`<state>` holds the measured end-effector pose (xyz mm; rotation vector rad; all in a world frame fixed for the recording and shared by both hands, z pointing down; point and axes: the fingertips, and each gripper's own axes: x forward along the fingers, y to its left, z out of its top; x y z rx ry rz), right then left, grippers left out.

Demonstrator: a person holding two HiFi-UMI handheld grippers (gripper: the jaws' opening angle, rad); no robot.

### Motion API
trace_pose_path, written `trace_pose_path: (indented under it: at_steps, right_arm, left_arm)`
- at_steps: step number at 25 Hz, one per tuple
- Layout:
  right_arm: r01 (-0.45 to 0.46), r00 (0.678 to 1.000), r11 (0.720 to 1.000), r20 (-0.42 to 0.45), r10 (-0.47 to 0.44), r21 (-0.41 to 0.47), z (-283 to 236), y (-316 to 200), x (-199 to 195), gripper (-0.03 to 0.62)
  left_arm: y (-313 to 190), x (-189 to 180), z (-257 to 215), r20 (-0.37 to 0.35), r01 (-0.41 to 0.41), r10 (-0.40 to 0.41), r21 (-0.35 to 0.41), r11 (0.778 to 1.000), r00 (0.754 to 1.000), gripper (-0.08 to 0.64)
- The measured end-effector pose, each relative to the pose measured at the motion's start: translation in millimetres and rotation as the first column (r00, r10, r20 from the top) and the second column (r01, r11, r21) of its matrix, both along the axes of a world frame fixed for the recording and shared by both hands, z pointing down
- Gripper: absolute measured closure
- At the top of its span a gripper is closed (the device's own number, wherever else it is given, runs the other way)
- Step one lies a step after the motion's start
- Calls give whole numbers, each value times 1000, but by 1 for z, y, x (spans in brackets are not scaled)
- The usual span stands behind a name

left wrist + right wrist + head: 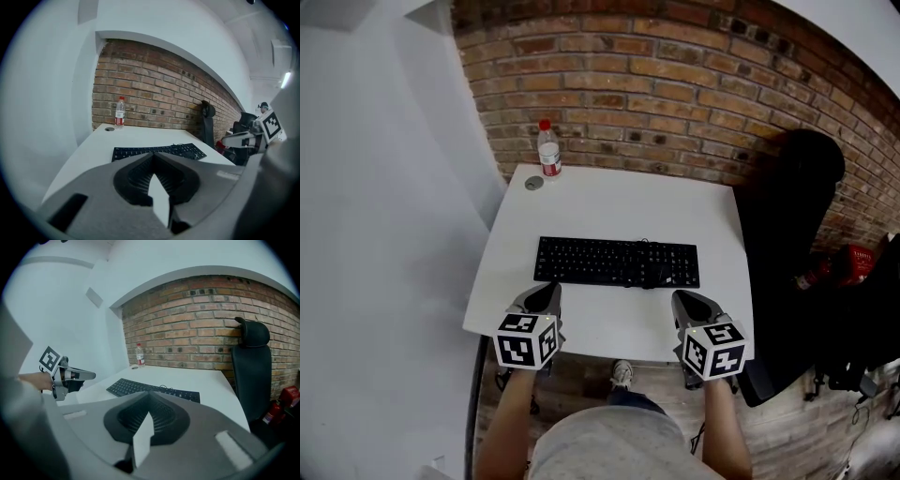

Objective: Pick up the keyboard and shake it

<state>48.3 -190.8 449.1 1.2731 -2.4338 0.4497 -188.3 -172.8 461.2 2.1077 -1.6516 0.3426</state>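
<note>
**A:** Where is the keyboard?

**B:** The black keyboard (617,262) lies flat on the white counter (609,202), lengthwise from left to right and near the front edge. A thin black cable (649,251) rests by its right half. Nothing is touching it.

**A:** And the two grippers?

**B:** The left gripper (153,154) hovers over the front edge of the counter, just short of the keyboard's left end. Its fingers (138,178) are closed tip to tip with nothing between them. The right gripper (150,393) is level with it, just short of the keyboard's right end. Its fingers (164,416) are also pressed together and empty. Both point forward and slightly down at the keyboard.

**A:** Any containers on the counter?

**B:** One, a clear plastic water bottle (548,150) with a red label. It stands upright at the back left corner, against the brick wall (675,84), and its red cap is on. It is too small to tell how full it is. Just beside it lies a small grey round object (533,183) that I cannot identify.

**A:** What surrounds the counter?

**B:** A black office chair (787,225) stands at the right side, and a red object (855,262) sits on the floor past it.
</note>
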Motion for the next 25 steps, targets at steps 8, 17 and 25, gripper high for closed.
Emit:
trace_pose_path:
  at_steps: [8, 17, 25]
  right_arm:
    - [39, 998, 996, 50, -36, -76, 24, -66, 21, 580]
    - [46, 987, 983, 160, -17, -179, 58, -122, 55, 527]
    - [38, 984, 968, 178, 7, -248, 83, -150, 81, 451]
  left_arm:
    - [-60, 9, 18, -59, -18, 15, -51, 999, 998, 526]
    - [-94, -12, 55, -175, 32, -62, -171, 985, 983, 388]
    - [-109, -47, 78, -120, 78, -110, -245, 966, 987, 316]
